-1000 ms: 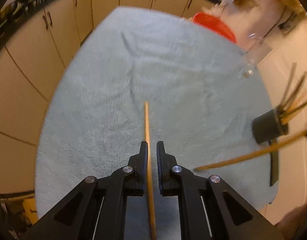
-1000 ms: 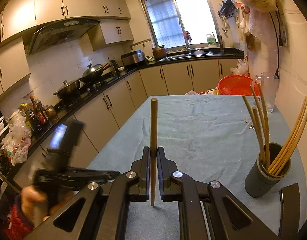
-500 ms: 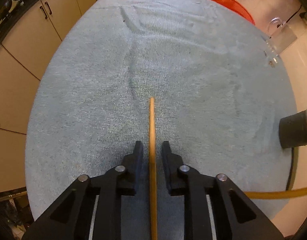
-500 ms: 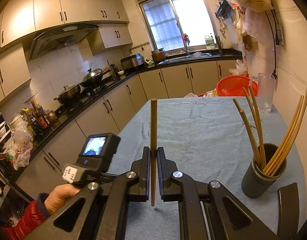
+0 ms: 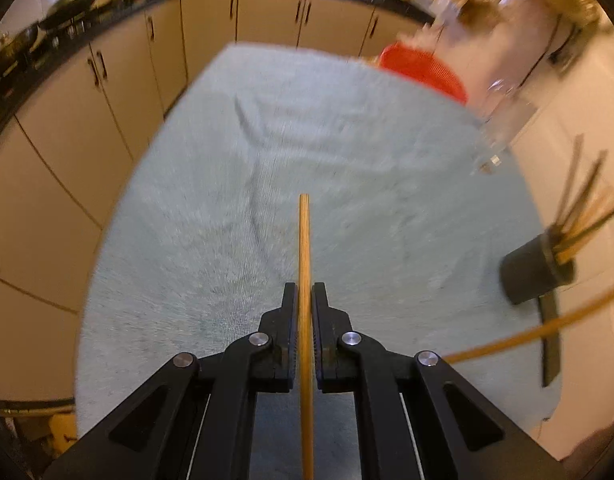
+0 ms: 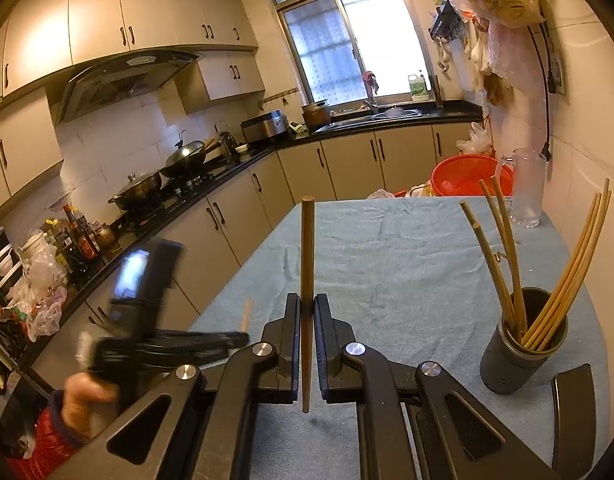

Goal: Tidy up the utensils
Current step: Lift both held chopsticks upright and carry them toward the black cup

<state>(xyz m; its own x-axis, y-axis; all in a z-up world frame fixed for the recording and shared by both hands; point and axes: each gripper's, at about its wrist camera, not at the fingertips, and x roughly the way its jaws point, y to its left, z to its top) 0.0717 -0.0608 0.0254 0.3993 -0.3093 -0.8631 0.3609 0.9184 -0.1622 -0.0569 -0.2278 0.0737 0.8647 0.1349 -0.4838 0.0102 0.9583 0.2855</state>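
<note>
The left gripper is closed on a single chopstick, which runs straight out between its fingers over the blue-grey cloth. The right gripper is likewise clamped on a second chopstick, this one upright, with its lower tip hanging free above the cloth. Well off to the right stands the dark holder, already bristling with chopsticks that lean against its right and left rims. As I judge it, the step in hand is carrying these two sticks to that holder, and it goes best one at a time: bring the right stick over first, keep it near vertical, and aim its lower tip at the open gap in the middle of the mouth, letting go only once the tip is below the rim. The left stick needs tipping upright before it follows. The glass jug and red basket sit farther back, out of the path.
</note>
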